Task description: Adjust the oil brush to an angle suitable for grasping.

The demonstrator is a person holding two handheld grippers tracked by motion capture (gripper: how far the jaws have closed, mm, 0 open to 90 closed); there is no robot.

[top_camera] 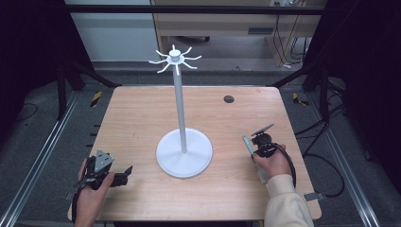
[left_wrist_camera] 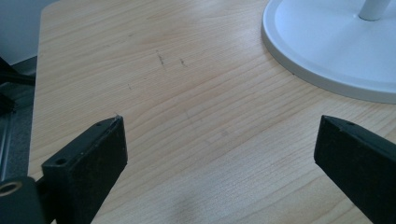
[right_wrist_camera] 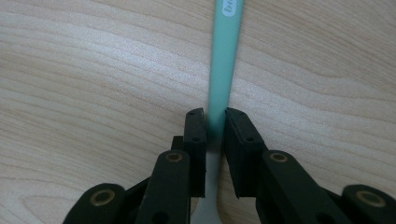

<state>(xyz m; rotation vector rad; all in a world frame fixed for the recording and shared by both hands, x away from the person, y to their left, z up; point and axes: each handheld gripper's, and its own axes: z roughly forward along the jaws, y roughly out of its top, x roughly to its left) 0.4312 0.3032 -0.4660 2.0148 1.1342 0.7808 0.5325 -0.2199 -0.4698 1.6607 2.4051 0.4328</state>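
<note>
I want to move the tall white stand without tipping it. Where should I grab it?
Probably the thin pole, low down, just above the round base. The pole is slim enough for open jaws to close around; the base is wide and flat. Come from the left side with the left gripper, which is open and nearby. The right gripper is shut on a green handle.

white stand (top_camera: 183, 152) on pale wood-grain table (top_camera: 142, 123) — mint-green handle (right_wrist_camera: 223, 60) between black jaws

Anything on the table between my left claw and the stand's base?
No. In the left gripper view, bare wood table runs from the open left claw to the white stand base; the high view agrees.
</note>
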